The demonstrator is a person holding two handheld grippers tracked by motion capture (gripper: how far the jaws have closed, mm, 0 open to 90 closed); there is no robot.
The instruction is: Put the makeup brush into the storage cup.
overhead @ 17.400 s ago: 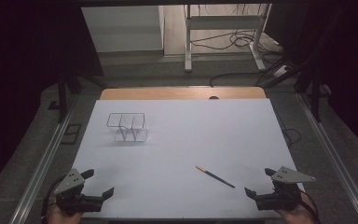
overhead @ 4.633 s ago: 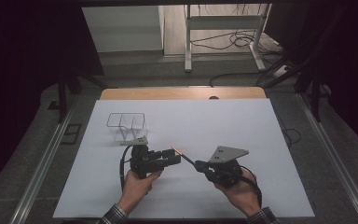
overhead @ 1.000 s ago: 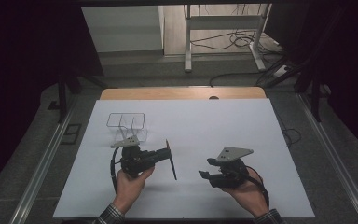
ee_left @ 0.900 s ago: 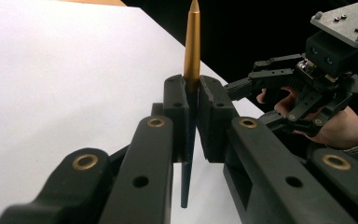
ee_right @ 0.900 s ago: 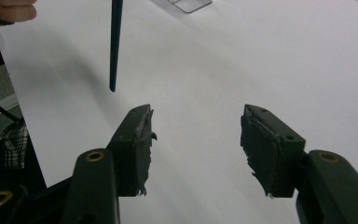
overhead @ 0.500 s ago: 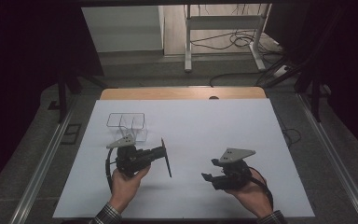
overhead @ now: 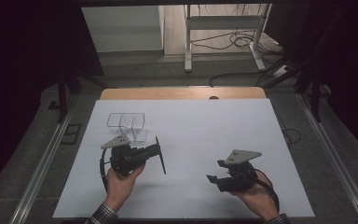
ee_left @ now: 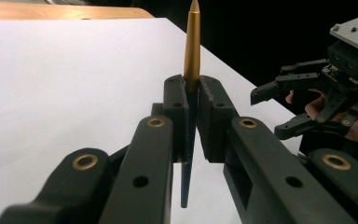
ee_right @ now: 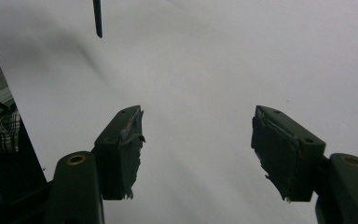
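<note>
White tabletop (overhead: 205, 126) is seen under dim light, with dark floor around it. At lower left of the high view, the left gripper (overhead: 157, 151) is clenched on a pencil (overhead: 161, 155), which is held upright across its jaws, gold end up. At lower right, the right gripper (overhead: 214, 171) is held released, jaws wide apart. A wire rack (overhead: 127, 125) stands just above the left gripper.

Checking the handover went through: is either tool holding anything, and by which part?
The left tool clamps a slim pen with a gold tip and dark barrel near its middle, where gold meets dark. The right tool is open and empty.
</note>
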